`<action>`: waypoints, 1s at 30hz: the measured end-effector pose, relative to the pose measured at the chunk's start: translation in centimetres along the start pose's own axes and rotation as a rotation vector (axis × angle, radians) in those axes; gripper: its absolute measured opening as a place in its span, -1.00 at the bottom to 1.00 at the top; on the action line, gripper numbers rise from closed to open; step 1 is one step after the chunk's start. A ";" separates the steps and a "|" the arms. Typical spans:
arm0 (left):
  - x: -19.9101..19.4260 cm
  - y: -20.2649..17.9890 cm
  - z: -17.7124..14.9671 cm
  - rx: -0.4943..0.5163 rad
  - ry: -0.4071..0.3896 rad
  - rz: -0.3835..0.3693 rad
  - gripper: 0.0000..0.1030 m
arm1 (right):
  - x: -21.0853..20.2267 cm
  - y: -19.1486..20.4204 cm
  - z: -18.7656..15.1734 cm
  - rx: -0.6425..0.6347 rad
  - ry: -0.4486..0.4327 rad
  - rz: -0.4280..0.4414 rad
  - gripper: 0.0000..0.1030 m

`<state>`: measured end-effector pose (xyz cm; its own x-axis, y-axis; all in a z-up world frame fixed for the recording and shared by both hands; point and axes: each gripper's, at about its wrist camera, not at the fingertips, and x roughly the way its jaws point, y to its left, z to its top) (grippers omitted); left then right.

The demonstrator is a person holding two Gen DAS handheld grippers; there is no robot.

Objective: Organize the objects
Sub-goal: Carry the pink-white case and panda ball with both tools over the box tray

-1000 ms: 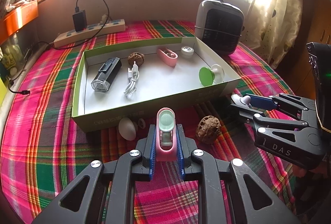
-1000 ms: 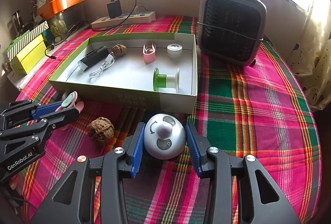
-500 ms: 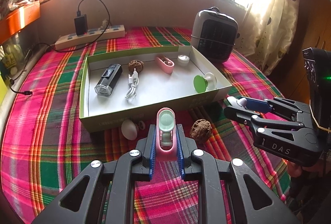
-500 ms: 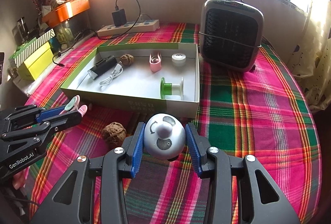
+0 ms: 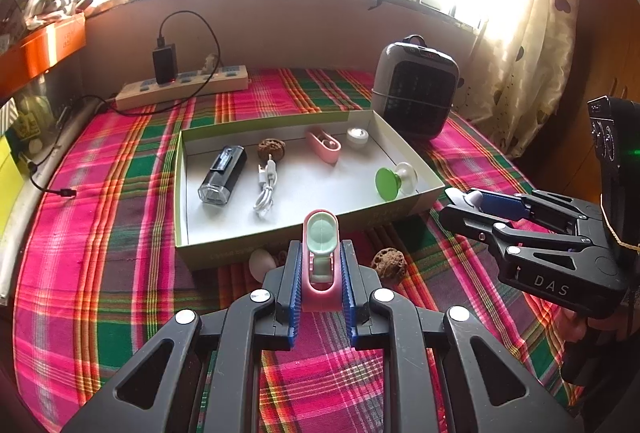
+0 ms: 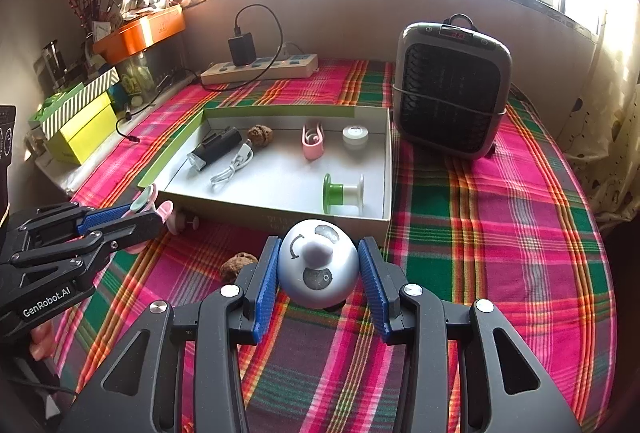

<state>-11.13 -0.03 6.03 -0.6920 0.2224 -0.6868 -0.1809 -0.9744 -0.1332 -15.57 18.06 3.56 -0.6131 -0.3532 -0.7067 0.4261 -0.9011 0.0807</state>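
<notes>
Left gripper (image 5: 320,265) pinches a pink clip-like holder with a pale green insert (image 5: 320,253), blue pads tight on both of its sides, the piece lifted off the plaid cloth (image 5: 100,233) just short of the box's near wall. Right gripper (image 6: 318,273) clamps a grey dome-shaped gadget (image 6: 318,269) — curved arrow mark and a small knob on top — between its pads, also clear of the cloth, near the box's front right corner. The shallow green-edged box (image 5: 280,243) sits mid-table and contains a black bike light (image 5: 223,175), a coiled white cable (image 5: 266,189), a wrinkled walnut (image 5: 271,149), a second pink holder (image 5: 323,145), a small white round case (image 5: 357,136) and a green-and-white spool (image 5: 394,180) lying on its side at the right. Outside the box, on the cloth by its near wall: another walnut (image 5: 389,263) and a whitish egg-shaped item (image 5: 260,263), partly hidden behind the left fingers. Behind the box — a grey heater (image 6: 452,93) at right, a power strip (image 6: 260,71) with a black charger plugged in at the back.
</notes>
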 end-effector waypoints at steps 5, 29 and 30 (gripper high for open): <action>-0.1 0.2 0.7 0.000 -0.007 0.003 -0.70 | -0.2 0.1 0.8 -0.009 -0.013 -0.001 -0.21; 4.9 0.9 5.4 0.017 0.026 0.002 -0.70 | 3.8 -0.8 6.5 -0.037 -0.008 -0.015 -0.21; 5.4 1.0 5.5 0.018 0.030 0.003 -0.70 | 4.2 -0.9 6.7 -0.036 -0.002 -0.019 -0.21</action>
<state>-18.87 0.41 6.18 -0.6715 0.2186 -0.7080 -0.1915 -0.9742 -0.1191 -23.01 15.66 5.26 -0.6225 -0.3364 -0.7066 0.4379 -0.8981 0.0418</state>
